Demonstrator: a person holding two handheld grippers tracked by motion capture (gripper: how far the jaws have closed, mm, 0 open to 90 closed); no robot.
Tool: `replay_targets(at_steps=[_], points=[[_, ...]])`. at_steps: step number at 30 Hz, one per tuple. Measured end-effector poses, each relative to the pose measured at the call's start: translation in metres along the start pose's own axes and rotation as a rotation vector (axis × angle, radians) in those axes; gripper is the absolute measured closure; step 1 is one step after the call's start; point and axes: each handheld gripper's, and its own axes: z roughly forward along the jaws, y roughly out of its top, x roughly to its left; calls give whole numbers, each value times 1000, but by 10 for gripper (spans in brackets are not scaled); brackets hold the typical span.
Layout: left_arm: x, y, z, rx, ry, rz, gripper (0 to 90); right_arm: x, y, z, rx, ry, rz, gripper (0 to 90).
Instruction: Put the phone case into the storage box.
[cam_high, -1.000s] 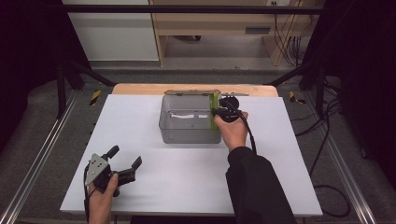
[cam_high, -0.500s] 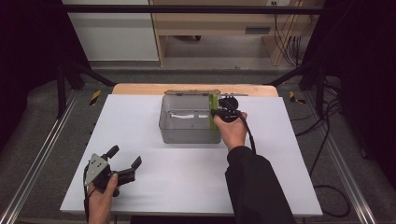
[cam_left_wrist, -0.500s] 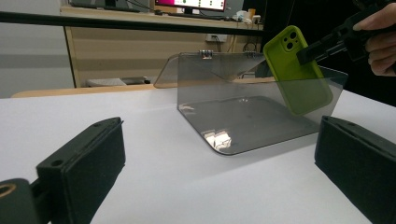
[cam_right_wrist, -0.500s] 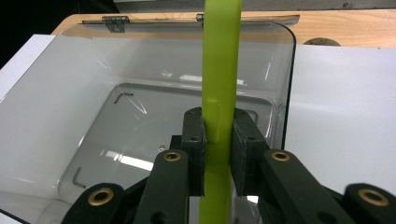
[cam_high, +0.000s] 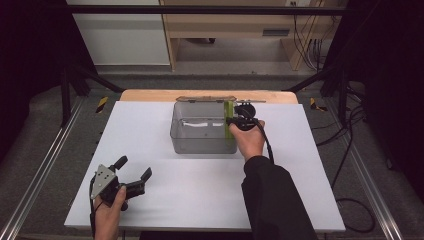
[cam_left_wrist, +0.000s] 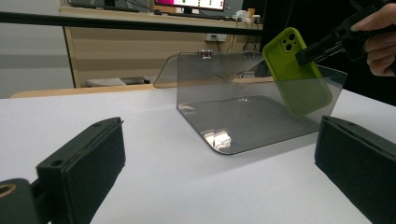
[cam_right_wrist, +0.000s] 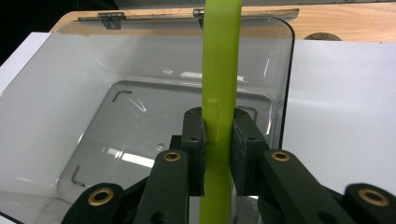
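A green phone case (cam_right_wrist: 219, 70) is clamped by the right gripper (cam_right_wrist: 218, 140) inside the clear box (cam_high: 200, 142), at its 3 o'clock wall. The left gripper (cam_high: 134, 172) is held wide open, with nothing between its jaws, at 7 o'clock on the table (cam_high: 200, 200).

The white tabletop (cam_high: 200, 200) fills the middle of the high view, with a light wooden board (cam_high: 145, 95) showing along its 12 o'clock edge. Past that edge, at 12 o'clock, stands a wooden bench (cam_high: 235, 22) with a white panel (cam_high: 120, 35) at 11 o'clock. Metal frame rails (cam_high: 35, 175) run along the 9 and 3 o'clock sides. Black cables (cam_high: 345, 150) hang and coil on the grey floor (cam_high: 55, 120) at 3 to 4 o'clock. A lit monitor (cam_left_wrist: 189, 3) shows at 12 o'clock in the left gripper view.
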Motion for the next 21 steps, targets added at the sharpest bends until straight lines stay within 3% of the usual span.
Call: replay_targets(at_steps=[21], points=[[0,0,0,-1,-3,0,16,1,-1,3,19,17,15,775]])
